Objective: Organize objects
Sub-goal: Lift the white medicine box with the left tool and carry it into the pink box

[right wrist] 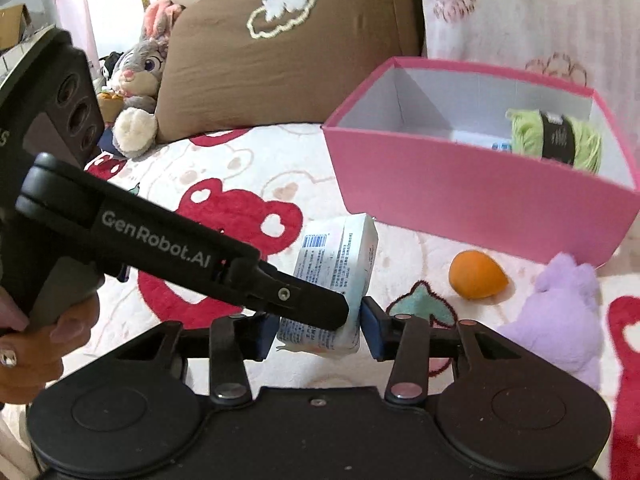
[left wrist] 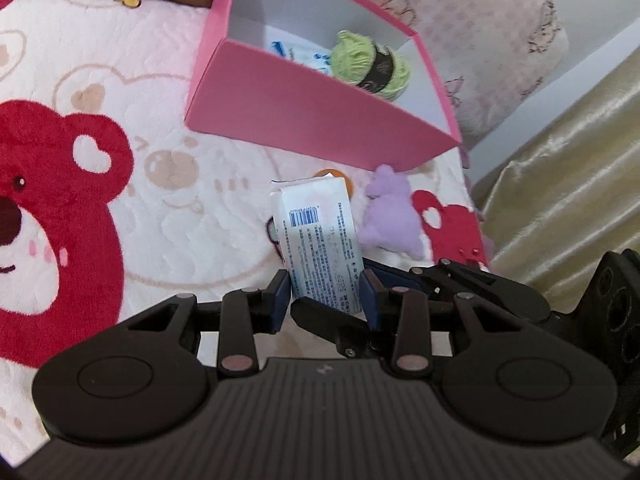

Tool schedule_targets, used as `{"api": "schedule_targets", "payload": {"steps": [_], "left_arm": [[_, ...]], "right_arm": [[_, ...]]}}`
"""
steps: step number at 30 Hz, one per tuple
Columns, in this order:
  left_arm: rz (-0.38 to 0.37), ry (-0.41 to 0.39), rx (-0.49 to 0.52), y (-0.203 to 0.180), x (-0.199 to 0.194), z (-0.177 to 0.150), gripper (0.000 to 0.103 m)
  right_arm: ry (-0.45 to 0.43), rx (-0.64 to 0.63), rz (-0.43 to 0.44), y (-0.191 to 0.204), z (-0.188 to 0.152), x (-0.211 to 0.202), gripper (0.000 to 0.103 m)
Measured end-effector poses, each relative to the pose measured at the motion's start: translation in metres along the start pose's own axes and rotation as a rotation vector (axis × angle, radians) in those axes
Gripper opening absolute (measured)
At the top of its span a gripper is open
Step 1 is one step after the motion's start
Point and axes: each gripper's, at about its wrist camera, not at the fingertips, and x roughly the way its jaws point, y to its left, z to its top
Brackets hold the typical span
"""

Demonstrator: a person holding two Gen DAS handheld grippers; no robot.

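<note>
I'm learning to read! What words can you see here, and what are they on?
"GenRobot.AI": white letters on the left gripper's black arm.
White soft packet: barcode and small print, too small to read.
Green yarn ball's black band: blurred, unreadable.

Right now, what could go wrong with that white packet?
The white packet is pinched only at its near end, so it might twist or slip out. The left gripper and right gripper crowd the same spot, so their fingers might bump. The pink box wall stands ahead; the packet might knock it.
</note>
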Motion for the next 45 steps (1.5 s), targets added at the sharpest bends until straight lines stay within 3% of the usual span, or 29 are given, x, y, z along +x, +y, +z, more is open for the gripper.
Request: {"api": "schedule_targets", "payload": {"steps": [13,19,25,29,39,45], "left_arm": [[-0.033,0.008,0.052,-0.041,-0.038,0.018,0.035],[-0.069,-0.024,0.08,-0.06,-0.061,0.041,0.035],[-0.038,-0.039,0.106,-0.083,-0.072,0.075,0.035],[-0.031,0.002,0.051,-0.084,-0.066,0.1,0.036],[0.041,0.041,0.029,-0.08,-0.027,0.157,0.037],[0.145,0.072,0.007,-0.061,0.016,0.19,0.037]], "right_arm": [[-0.013,0.056,-0.033,0.012,0.021,-0.055,0.049],[-0.073,0.057,-0.049,0.012,0.046,-0.082,0.049],[-0.09,0.045,-0.058,0.004,0.081,-0.09,0.049],[-0.087,0.048,-0.05,-0.003,0.097,-0.08,0.048],[-0.061,0.103,-0.014,-0.036,0.128,-0.029,0.046],[-0.025,0.144,0.004,-0.067,0.141,0.027,0.045]]}}
